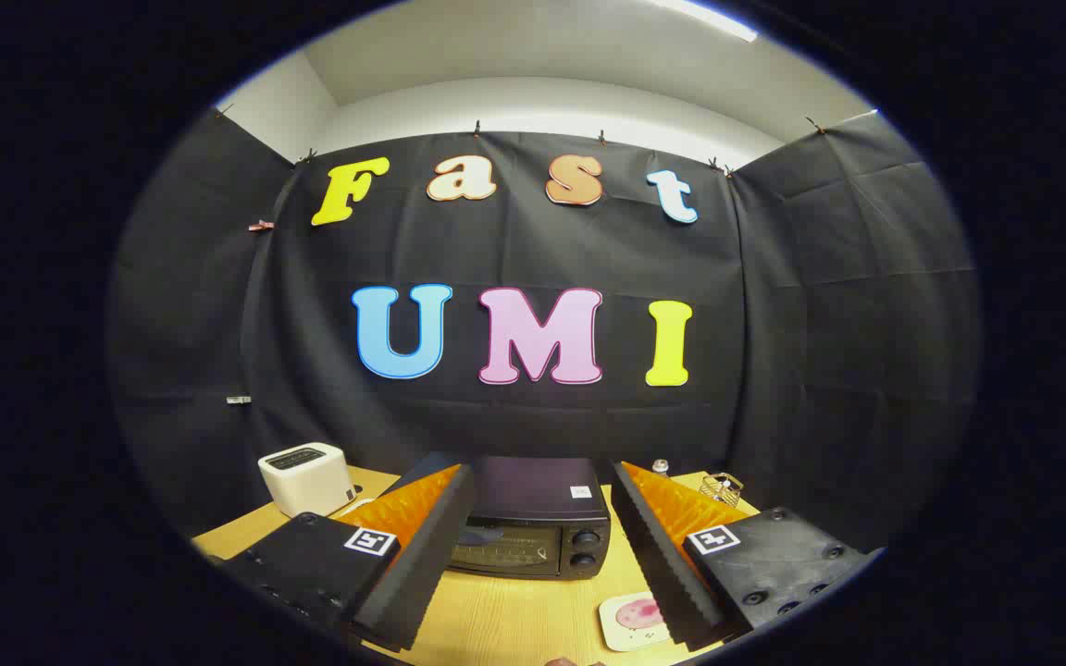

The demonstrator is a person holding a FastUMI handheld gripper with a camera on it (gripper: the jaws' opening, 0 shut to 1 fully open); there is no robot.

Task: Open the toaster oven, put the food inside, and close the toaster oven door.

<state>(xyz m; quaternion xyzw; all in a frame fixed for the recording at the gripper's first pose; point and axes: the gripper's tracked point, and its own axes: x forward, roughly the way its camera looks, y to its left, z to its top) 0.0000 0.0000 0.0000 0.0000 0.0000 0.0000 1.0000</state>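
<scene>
beyond tongs (540,481), spread and empty: toaster oven (533,518), door closed, on table (514,620).

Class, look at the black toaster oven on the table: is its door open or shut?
Shut: the toaster oven door stands flush against its front, beyond the open gripper.

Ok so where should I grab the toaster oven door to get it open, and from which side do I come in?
Judging from here, take the top edge of the glass door on the toaster oven, coming from the front, the side facing the open hand-held gripper. The door faces the fingers and the knobs sit to its right, so stay left of them. The handle itself is too dark to make out; it probably runs along that top edge.
</scene>
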